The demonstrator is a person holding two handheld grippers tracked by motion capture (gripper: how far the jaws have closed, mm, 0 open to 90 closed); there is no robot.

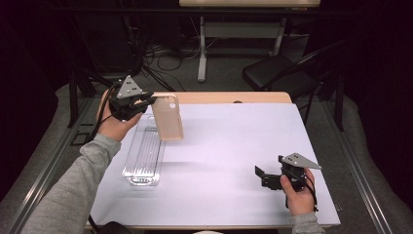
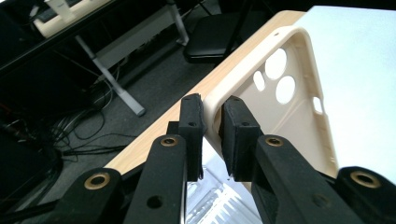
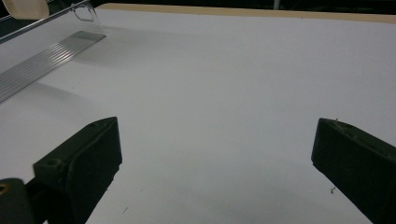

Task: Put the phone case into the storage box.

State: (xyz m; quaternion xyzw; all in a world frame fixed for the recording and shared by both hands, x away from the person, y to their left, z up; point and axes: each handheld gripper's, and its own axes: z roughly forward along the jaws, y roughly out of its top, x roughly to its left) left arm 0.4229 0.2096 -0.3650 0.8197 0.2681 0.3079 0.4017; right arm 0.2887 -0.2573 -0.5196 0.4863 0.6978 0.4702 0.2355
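A beige phone case [image 1: 168, 117] hangs in the air over the back left of the table, held upright by its top edge. My left gripper [image 1: 148, 101] is shut on it. In the left gripper view the case [image 2: 289, 98] shows its hollow inner side with camera cut-outs, and the two black pads [image 2: 238, 135] pinch its rim, with the left gripper [image 2: 211, 135] pointing past the table's far edge. Below the case lies a clear ribbed plastic tray [image 1: 144, 153]. My right gripper [image 1: 263, 176] rests low at the table's front right, open, with bare white table between its jaws [image 3: 215, 154].
The white table top [image 1: 229, 151] has a wooden strip along its far edge [image 1: 229, 97]. The clear tray [image 3: 42, 56] lies far left in the right gripper view. Behind the table stand a black chair [image 1: 285, 73], a desk frame and floor cables.
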